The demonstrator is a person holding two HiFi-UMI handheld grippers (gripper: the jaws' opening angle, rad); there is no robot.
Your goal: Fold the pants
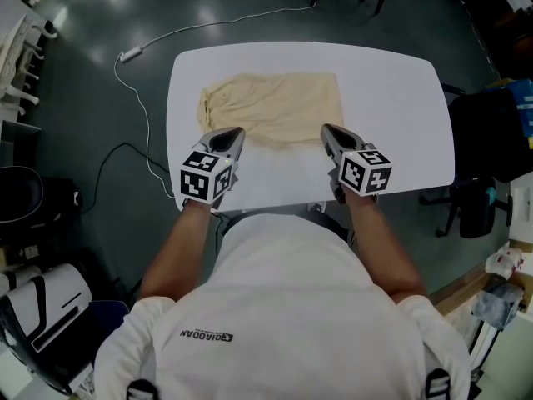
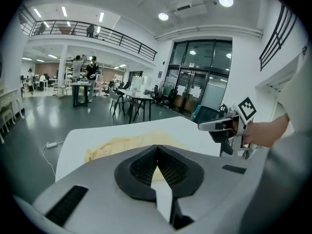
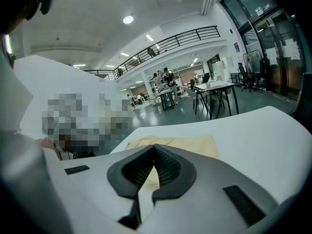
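A: Start with the biggest thing. What is under everything?

B: A white table (image 1: 391, 98) with rounded corners. The pale yellow pants (image 1: 275, 107) lie flat on it, left of centre and toward the far side. They are gathered into 1 compact rectangle with the bunched end on the left.

A: So where does the fold stand?

B: I judge it partly done. The cloth is already squared up, but it looks long enough for 1 more fold.

A: And the 2 tools?

B: The left gripper (image 1: 233, 133) has its tip over the near left corner of the pants. The right gripper (image 1: 326, 130) has its tip at the near right edge. Each one's own view shows the ribbed pads meeting at the tip with nothing pinched, so both are closed and empty. I cannot tell if either tip touches the cloth.

A: How are the arms set?

B: Both forearms reach straight out from the body, roughly parallel. The grippers tilt downward and away from the person, with the marker cubes facing up.

A: What makes the next step go well?

B: Open both pairs of jaws before lowering them. Take the same edge at 2 matching points, gripping every layer rather than only the top one. Then lift evenly, carry the edge across level, and lay it flush so the corners line up without a wrinkle.
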